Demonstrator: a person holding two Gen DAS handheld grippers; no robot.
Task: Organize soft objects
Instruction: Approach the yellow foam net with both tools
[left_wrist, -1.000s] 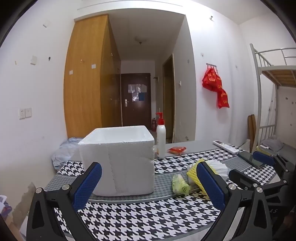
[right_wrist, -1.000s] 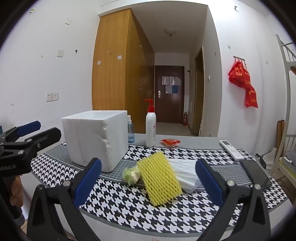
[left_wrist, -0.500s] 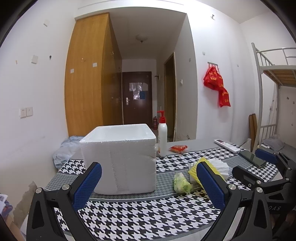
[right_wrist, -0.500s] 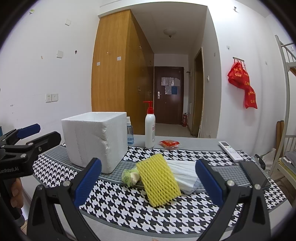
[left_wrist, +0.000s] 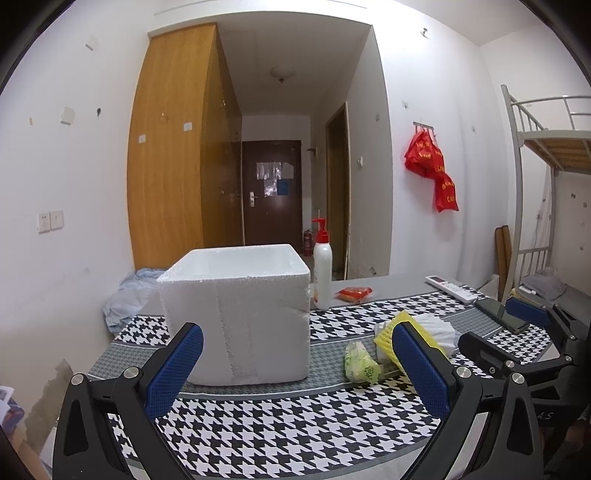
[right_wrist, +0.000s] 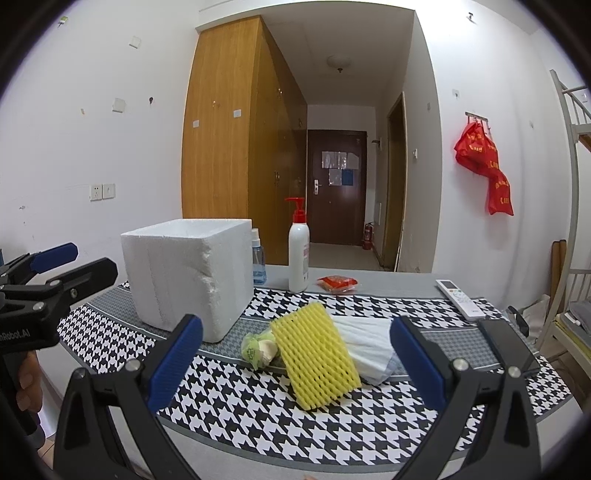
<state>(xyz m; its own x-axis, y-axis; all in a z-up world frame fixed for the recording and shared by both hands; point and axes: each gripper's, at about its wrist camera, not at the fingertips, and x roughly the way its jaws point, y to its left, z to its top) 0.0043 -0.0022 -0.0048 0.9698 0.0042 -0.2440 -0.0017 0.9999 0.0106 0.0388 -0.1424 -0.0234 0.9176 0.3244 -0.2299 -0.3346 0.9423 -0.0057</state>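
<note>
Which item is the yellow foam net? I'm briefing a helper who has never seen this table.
Find the big white foam box on the houndstooth tablecloth. To its right lies a small pile; the yellow foam net is the flat mesh sleeve leaning on the white folded cloth, beside the green crumpled bag. Only it has a bright yellow honeycomb lattice.

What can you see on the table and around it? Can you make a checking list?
Surface: table with black-and-white houndstooth cloth.
Job's things: yellow foam net, white folded cloth, green-wrapped bundle, beside the white foam box.
Clutter: pump bottle, small spray bottle, red packet, remote, phone.
Grippers: left gripper and right gripper both empty, jaws wide apart.
Cables: nothing seen.
Surroundings: wooden wardrobe, dark door, red bags hanging, bunk bed.
</note>
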